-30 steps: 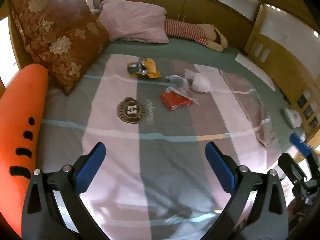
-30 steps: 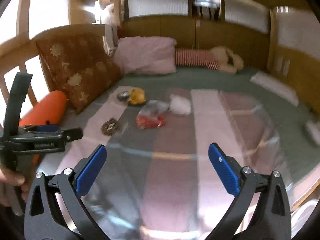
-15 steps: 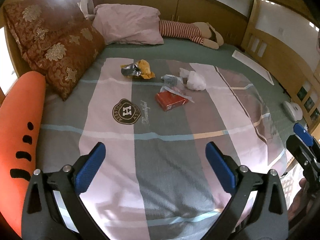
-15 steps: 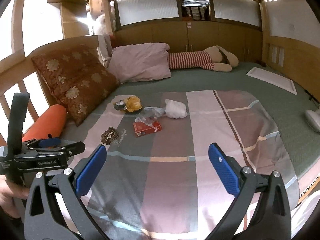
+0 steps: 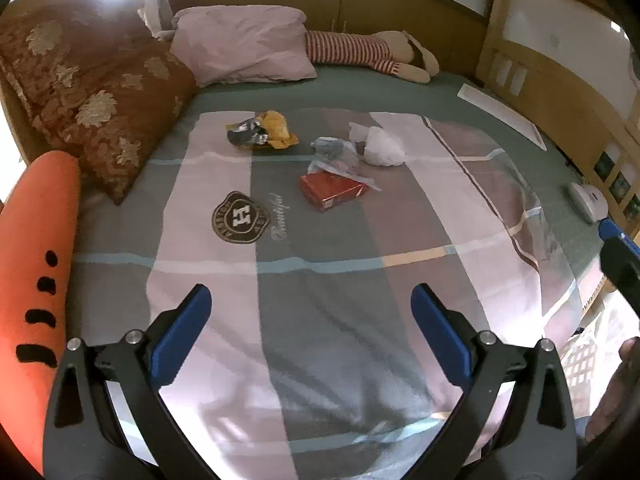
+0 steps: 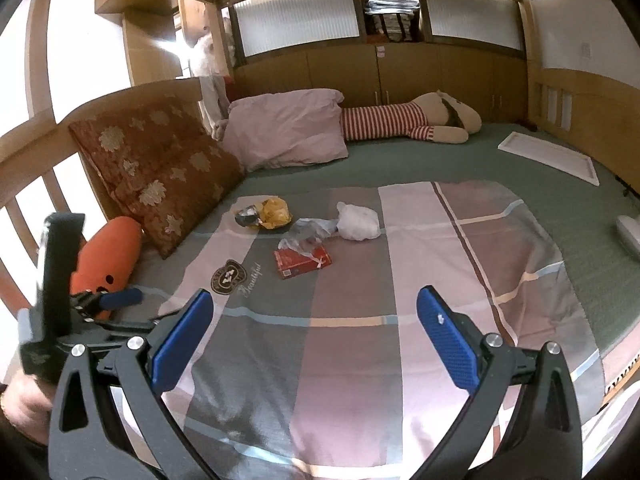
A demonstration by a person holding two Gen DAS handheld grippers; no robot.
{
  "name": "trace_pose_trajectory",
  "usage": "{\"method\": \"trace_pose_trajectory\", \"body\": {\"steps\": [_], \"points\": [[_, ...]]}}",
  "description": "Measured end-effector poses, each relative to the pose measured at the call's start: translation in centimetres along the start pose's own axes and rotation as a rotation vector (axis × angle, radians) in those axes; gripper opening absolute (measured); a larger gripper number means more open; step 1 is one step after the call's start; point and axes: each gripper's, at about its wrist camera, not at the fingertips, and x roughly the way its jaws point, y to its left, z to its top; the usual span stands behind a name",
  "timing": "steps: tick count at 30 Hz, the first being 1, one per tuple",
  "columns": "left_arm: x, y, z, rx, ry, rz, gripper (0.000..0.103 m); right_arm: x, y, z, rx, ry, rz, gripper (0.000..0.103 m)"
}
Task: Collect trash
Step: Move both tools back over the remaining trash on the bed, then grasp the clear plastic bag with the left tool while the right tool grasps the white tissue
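Trash lies in a loose cluster on the striped blanket (image 5: pixel 320 288) in the middle of the bed: a red box (image 5: pixel 334 191) (image 6: pixel 303 263), a crumpled clear plastic bag (image 5: pixel 334 154) (image 6: pixel 307 232), a white wad (image 5: pixel 382 147) (image 6: pixel 359 221), and a yellow and silver wrapper (image 5: pixel 262 131) (image 6: pixel 264 213). My left gripper (image 5: pixel 311 322) hangs open over the near part of the blanket, well short of the trash. My right gripper (image 6: pixel 314 326) is open too, equally far back, with nothing between its fingers.
A brown flowered cushion (image 5: pixel 96 100), a pink pillow (image 5: pixel 244 46) and a striped plush toy (image 5: pixel 372 54) line the bed's far and left sides. An orange plush (image 5: pixel 34 248) lies at the left edge. A white flat panel (image 6: pixel 550 156) rests at the right.
Both views have steadied and pulled back a little from the bed; the trash has not moved. The right wrist view was blurred a second ago and is sharp now.
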Motion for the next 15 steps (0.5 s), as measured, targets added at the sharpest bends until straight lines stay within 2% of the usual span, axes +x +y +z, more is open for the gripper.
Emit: {"method": "trace_pose_trajectory", "body": {"steps": [2, 6, 8, 13, 15], "points": [[0.5, -0.7, 0.7, 0.022, -0.012, -0.010, 0.099, -0.3, -0.6, 0.2, 0.026, -0.007, 0.013, 0.100], [2.6, -3.2, 2.5, 0.168, -0.058, 0.022, 0.099, -0.7, -2.1, 0.6, 0.093, -0.012, 0.026, 0.100], [5.1, -4.3, 3.6, 0.239, -0.049, 0.062, 0.099, -0.9, -2.7, 0.7, 0.115, -0.015, 0.030, 0.100], [10.4, -5.8, 6.0, 0.326, -0.053, 0.137, 0.099, -0.8, -4.0, 0.6, 0.165, -0.001, 0.038, 0.100], [12.9, -6.5, 7.0, 0.368, -0.042, 0.143, 0.099, -0.6, -4.4, 0.6, 0.182, 0.003, 0.043, 0.100]]}}
